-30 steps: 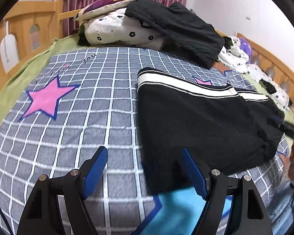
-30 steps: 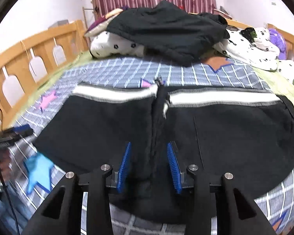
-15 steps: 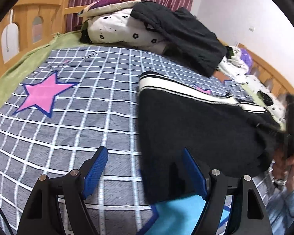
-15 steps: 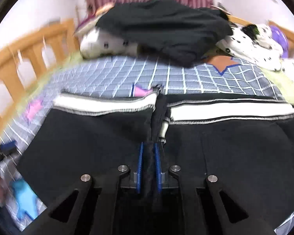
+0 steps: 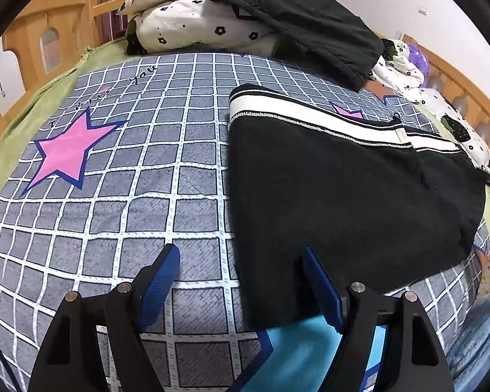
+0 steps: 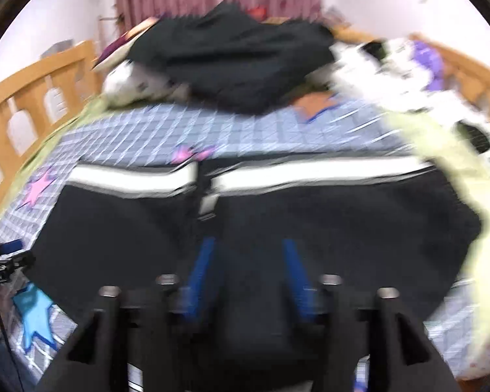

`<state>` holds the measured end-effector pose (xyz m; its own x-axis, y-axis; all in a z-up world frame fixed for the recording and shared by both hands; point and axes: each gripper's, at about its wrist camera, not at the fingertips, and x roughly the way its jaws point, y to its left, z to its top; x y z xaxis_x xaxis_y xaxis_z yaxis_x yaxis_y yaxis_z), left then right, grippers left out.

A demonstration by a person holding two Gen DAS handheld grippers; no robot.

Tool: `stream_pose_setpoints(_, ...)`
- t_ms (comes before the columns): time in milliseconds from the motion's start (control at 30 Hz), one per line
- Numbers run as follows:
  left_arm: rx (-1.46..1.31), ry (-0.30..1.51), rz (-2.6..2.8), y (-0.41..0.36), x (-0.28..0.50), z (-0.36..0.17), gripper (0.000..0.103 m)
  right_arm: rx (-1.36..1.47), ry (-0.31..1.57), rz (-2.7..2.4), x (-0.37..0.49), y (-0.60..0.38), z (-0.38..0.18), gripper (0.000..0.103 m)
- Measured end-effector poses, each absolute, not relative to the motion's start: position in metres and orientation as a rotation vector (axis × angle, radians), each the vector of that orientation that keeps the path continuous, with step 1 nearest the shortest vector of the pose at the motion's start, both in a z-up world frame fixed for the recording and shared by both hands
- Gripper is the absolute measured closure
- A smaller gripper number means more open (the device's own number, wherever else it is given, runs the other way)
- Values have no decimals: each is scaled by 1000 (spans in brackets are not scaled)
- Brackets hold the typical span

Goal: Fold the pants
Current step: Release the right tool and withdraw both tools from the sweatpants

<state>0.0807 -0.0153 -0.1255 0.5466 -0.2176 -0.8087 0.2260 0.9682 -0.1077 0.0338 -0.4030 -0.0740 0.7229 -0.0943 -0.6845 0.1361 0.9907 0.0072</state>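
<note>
Left gripper [image 5: 241,281] at 6 o'clock, fingers spread wide, pants' [image 5: 343,196] corner between them, nothing pinched. Pants flat on checked blanket [image 5: 114,170], 3 o'clock side. Right gripper [image 6: 248,271] blurry, just popped open over pants.

Black pants [image 5: 343,189] with white waistband stripe [image 5: 297,114]; grey-checked bedsheet [image 5: 147,176].

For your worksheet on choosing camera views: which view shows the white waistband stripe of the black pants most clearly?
The left wrist view: the stripe is sharp, seen at an angle. The right wrist view shows the stripe head-on but blurred.
</note>
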Motion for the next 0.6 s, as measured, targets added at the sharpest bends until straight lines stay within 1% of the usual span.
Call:
stream_pose_setpoints(100, 29, 931, -262, -16, 84, -113, 30, 32, 717, -222, 7, -440, -48, 38)
stream_pose_setpoints(167, 34, 902, -275, -16, 87, -106, 30, 30, 716, -255, -6, -463, -40, 33)
stream_pose_setpoints(233, 5, 879, -302, -19, 94, -100, 28, 56, 724, -299, -16, -495, -39, 32)
stream_pose_setpoints(400, -50, 893, -314, -29, 120, -107, 27, 218, 781, -367, -20, -558, -76, 32)
stream_pose_setpoints(600, -80, 941, -328, -30, 154, -128, 27, 340, 799, -380, -3, -589, -122, 32)
